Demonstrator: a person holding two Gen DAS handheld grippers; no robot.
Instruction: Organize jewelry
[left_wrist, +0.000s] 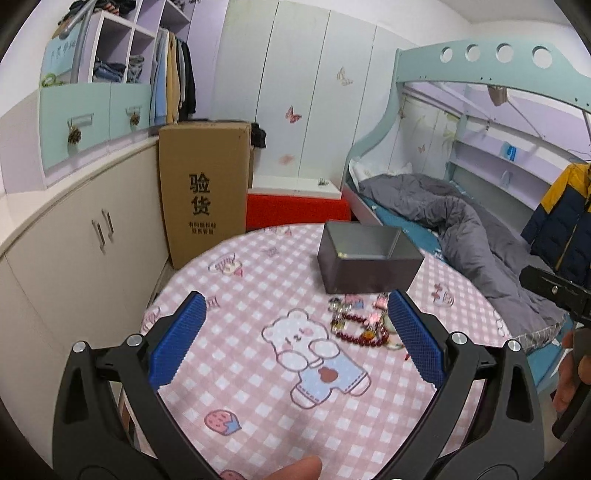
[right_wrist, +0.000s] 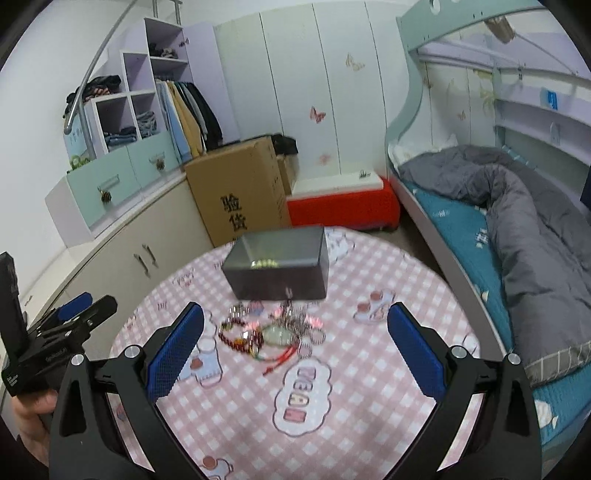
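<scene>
The jewelry (right_wrist: 275, 332) lies in a loose heap on the table (right_wrist: 369, 406), ahead of the right gripper (right_wrist: 295, 317) and between the lines of its two fingers, nearer the left one. In the heap a dark red bead bracelet (right_wrist: 236, 338) sits on the side of the left finger, a pale green oval piece (right_wrist: 279, 336) is in the middle, a red cord (right_wrist: 284, 360) trails back toward the gripper, and silvery chains and rings (right_wrist: 306, 328) spread toward the right finger. Fine detail is blurred.

Just beyond the heap stands a dark grey box (right_wrist: 280, 266), open at the top, with something small glinting inside. Whether the farthest pieces touch the box wall cannot be told.

The right gripper's blue-padded fingers (right_wrist: 173, 354) are spread wide with nothing between them, above the cloth.

From the left wrist view, the jewelry (left_wrist: 364, 325) lies just beside the tip of the right finger of the left gripper (left_wrist: 297, 306), partly hidden behind it, and the box (left_wrist: 369, 258) is ahead, past that fingertip. This gripper's fingers (left_wrist: 417, 339) are likewise wide apart and empty, over a printed bear (left_wrist: 314, 354) on the pink checked cloth.

A fingertip (left_wrist: 295, 469) shows at the bottom edge, behind the left gripper.

Beyond the table stand a cardboard carton (left_wrist: 207, 192) and a bed (left_wrist: 461, 221) with a grey quilt.
</scene>
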